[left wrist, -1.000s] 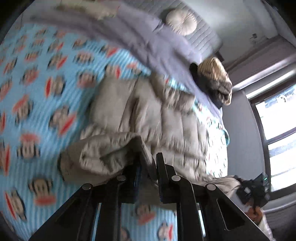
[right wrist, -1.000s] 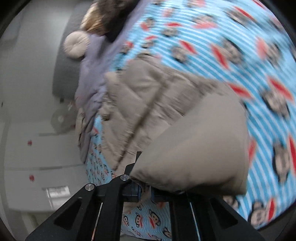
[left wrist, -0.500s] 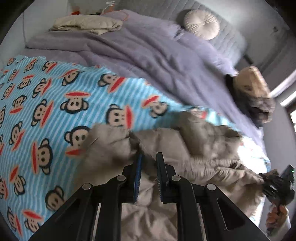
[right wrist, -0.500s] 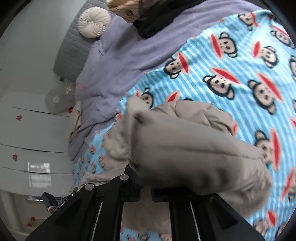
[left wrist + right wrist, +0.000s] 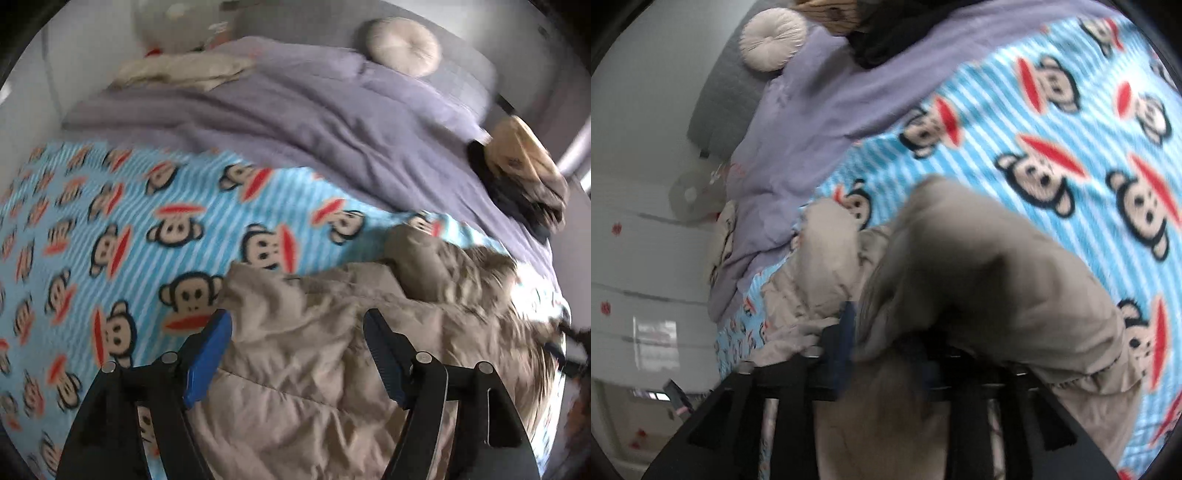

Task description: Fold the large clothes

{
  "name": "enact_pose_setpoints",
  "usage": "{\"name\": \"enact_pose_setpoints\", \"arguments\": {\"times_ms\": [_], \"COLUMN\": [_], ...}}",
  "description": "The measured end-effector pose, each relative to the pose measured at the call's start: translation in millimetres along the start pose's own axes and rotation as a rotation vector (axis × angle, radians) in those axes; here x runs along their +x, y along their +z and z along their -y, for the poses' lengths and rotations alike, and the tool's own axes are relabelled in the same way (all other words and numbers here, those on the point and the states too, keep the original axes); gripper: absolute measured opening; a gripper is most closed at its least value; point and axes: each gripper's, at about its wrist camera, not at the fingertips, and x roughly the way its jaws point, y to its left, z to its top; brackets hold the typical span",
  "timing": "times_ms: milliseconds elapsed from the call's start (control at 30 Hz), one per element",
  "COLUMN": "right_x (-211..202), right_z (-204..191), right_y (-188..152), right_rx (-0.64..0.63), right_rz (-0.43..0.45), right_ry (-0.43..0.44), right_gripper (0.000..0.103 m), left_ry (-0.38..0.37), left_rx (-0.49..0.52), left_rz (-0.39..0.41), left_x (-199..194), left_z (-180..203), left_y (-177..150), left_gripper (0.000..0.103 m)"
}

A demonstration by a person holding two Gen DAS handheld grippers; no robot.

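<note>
Left wrist view. The left gripper (image 5: 297, 325) points steeply down at the bed, its two black arms rising from the lower edge with blue pads (image 5: 207, 358) facing inward. Its jaws are opening and stand wide; the beige padded jacket (image 5: 332, 369) lies between and below them, and neither pad presses on it. The jacket spreads from directly under the tongs out to their right, where its crumpled far part bunches up. To the left of the tongs and ahead of them lies the blue monkey-print blanket (image 5: 147, 229). Farther ahead is a lilac duvet (image 5: 314, 122), with a round cream cushion (image 5: 404, 46) against the grey headboard and a folded cream cloth (image 5: 184, 70) at the far left. A tan and dark heap of clothes (image 5: 524, 173) sits far ahead to the right.

Right wrist view. The right gripper (image 5: 890, 332) also tilts downward, less steeply, its dark arms blurred. Its jaws are opening; a thick fold of the jacket (image 5: 979, 273) drapes over and between them, hiding the right-hand finger, so contact there cannot be judged, though the visible blue pad (image 5: 846, 332) stands clear of the cloth. The blanket (image 5: 1052, 129) fills the area ahead and to the right of the tongs; the duvet (image 5: 820, 96) and cushion (image 5: 772, 38) lie ahead to the left.
</note>
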Motion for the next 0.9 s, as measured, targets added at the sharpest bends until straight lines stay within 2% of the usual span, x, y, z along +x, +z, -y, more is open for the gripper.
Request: {"name": "enact_pose_setpoints", "arguments": {"times_ms": [100, 133, 233, 267, 367, 433, 500, 667, 900], "right_x": [-20, -25, -29, -27, -10, 6, 20, 45, 70], "right_z": [-15, -21, -33, -33, -21, -3, 11, 18, 21], "right_y": [-9, -14, -31, -35, -41, -40, -34, -13, 9], "right_rx": [-0.091, -0.139, -0.308, -0.351, -0.432, -0.434, -0.408, -0.381, -0.396], "right_rz": [0.027, 0.026, 0.006, -0.009, -0.04, -0.04, -0.027, 0.051, 0.046], "right_ry": [-0.014, -0.037, -0.146, -0.177, -0.28, -0.351, -0.373, -0.427, -0.466], "right_gripper": [0.071, 0.067, 0.018, 0.016, 0.014, 0.014, 0.007, 0.007, 0.007], "left_ry": [-0.006, -0.001, -0.011, 0.001, 0.104, 0.126, 0.133, 0.156, 0.152], "left_rx": [0.104, 0.136, 0.206, 0.226, 0.302, 0.274, 0.23, 0.194, 0.172], "left_rz": [-0.011, -0.012, -0.009, -0.013, -0.024, -0.031, -0.023, 0.023, 0.012], "left_x": [-6, -7, -7, -5, 23, 44, 65, 96, 110], "left_z": [15, 20, 29, 33, 45, 45, 45, 55, 50], "left_y": [-10, -15, -42, -49, -76, -78, -68, -36, -5], "left_gripper": [0.074, 0.074, 0.073, 0.074, 0.074, 0.074, 0.074, 0.074, 0.074]}}
